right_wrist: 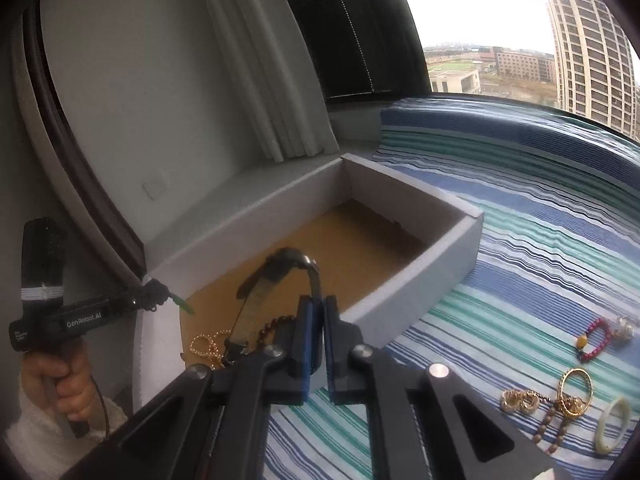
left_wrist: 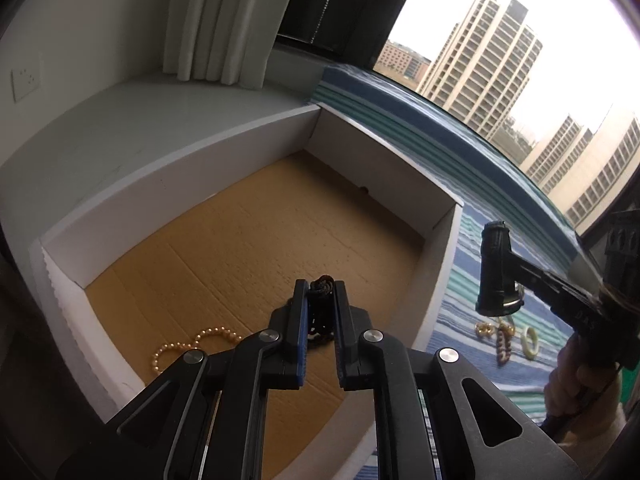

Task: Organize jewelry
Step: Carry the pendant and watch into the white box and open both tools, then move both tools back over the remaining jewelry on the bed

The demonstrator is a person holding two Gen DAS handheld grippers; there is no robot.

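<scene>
The left gripper [left_wrist: 321, 294] is clamped on a dark corded bracelet [left_wrist: 322, 285] above the box [left_wrist: 436, 256]. The right gripper [right_wrist: 319, 309] pinches a watch [right_wrist: 280, 270] strap over the box's near edge.

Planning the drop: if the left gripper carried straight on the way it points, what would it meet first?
Most likely the box's brown cardboard floor, beyond the dark cord bracelet in the left gripper; the white far wall lies behind it. Depth is uncertain.

White curtain [right_wrist: 256, 80] (pleated) beside window [right_wrist: 500, 28], towers outside
</scene>
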